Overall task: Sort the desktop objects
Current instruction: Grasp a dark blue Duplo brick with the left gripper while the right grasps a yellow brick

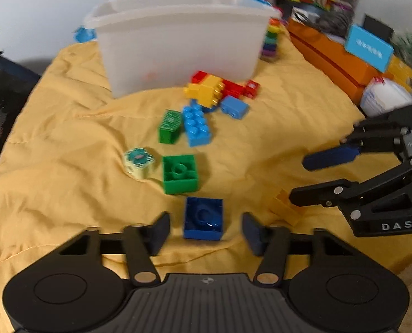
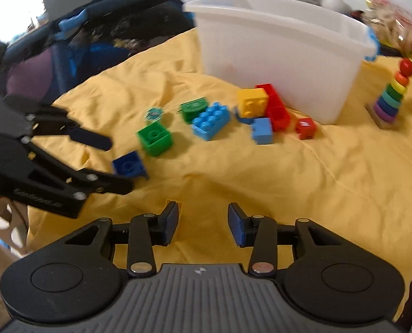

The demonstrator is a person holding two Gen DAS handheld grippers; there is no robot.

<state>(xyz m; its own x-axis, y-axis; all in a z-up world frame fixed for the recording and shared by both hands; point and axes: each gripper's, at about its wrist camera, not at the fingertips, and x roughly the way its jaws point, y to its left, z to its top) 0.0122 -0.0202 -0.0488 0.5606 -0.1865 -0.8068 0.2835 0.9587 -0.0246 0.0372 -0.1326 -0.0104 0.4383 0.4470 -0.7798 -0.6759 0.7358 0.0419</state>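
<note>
Toy bricks lie on a yellow cloth (image 1: 67,144) in front of a white plastic bin (image 1: 178,38). A dark blue brick (image 1: 203,217), hollow side up, lies between the open fingers of my left gripper (image 1: 206,233), apart from both pads. Behind it are a green brick (image 1: 180,173), a pale printed brick (image 1: 139,162), a light blue brick (image 1: 197,125) and a yellow and red pile (image 1: 214,87). My right gripper (image 2: 203,222) is open and empty above the cloth; a small yellow brick (image 2: 178,204) peeks behind its left finger. It also shows in the left wrist view (image 1: 297,174).
A rainbow ring stacker (image 2: 392,97) stands right of the bin (image 2: 283,52). A dark blue bag (image 2: 75,44) sits at the cloth's left. An orange box (image 1: 333,58) and a white packet (image 1: 386,97) lie along the right edge.
</note>
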